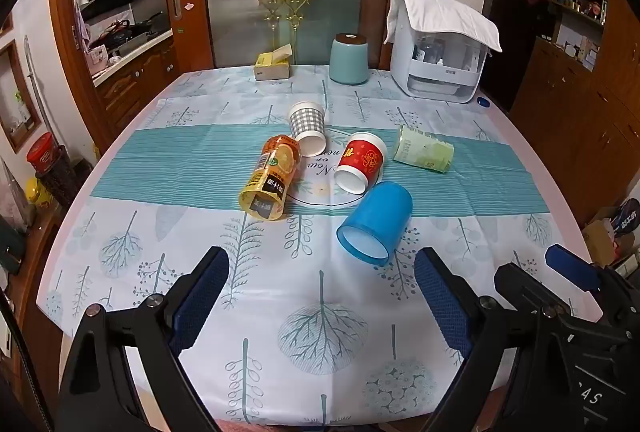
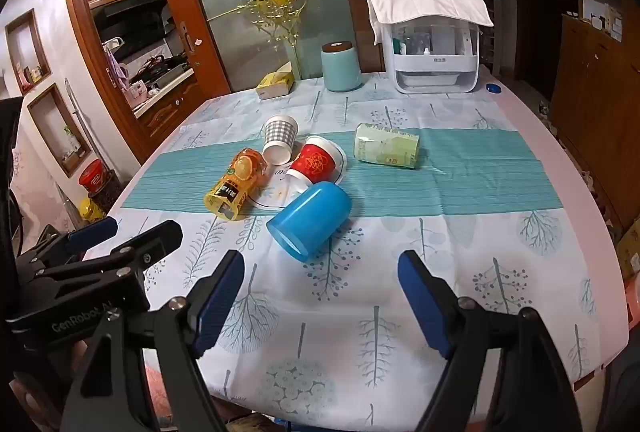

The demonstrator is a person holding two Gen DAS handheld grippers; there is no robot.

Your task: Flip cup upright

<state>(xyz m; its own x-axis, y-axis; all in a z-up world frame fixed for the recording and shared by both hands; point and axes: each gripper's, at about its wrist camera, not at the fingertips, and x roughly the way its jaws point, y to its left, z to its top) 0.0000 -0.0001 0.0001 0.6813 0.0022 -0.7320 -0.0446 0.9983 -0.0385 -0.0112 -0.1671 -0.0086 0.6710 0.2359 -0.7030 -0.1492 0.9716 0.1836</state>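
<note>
Several cups lie on their sides on the tablecloth: a blue plastic cup [image 1: 376, 218] [image 2: 310, 216] nearest, mouth towards me, a red paper cup [image 1: 360, 163] [image 2: 314, 163], a grey checked paper cup [image 1: 308, 127] [image 2: 280, 137], an orange printed cup [image 1: 270, 177] [image 2: 236, 183] and a pale green cup [image 1: 424, 149] [image 2: 386, 150]. My left gripper [image 1: 322, 272] is open and empty, hovering short of the blue cup. My right gripper [image 2: 322, 270] is open and empty, also just short of the blue cup. Each gripper shows at the edge of the other's view.
At the table's far side stand a light blue jar [image 1: 349, 59] [image 2: 341, 67], a tissue box [image 1: 273, 65] [image 2: 276, 83] and a white storage box with a cloth on top [image 1: 438, 59] [image 2: 432, 51]. A small blue lid [image 1: 483, 102] lies at the far right edge.
</note>
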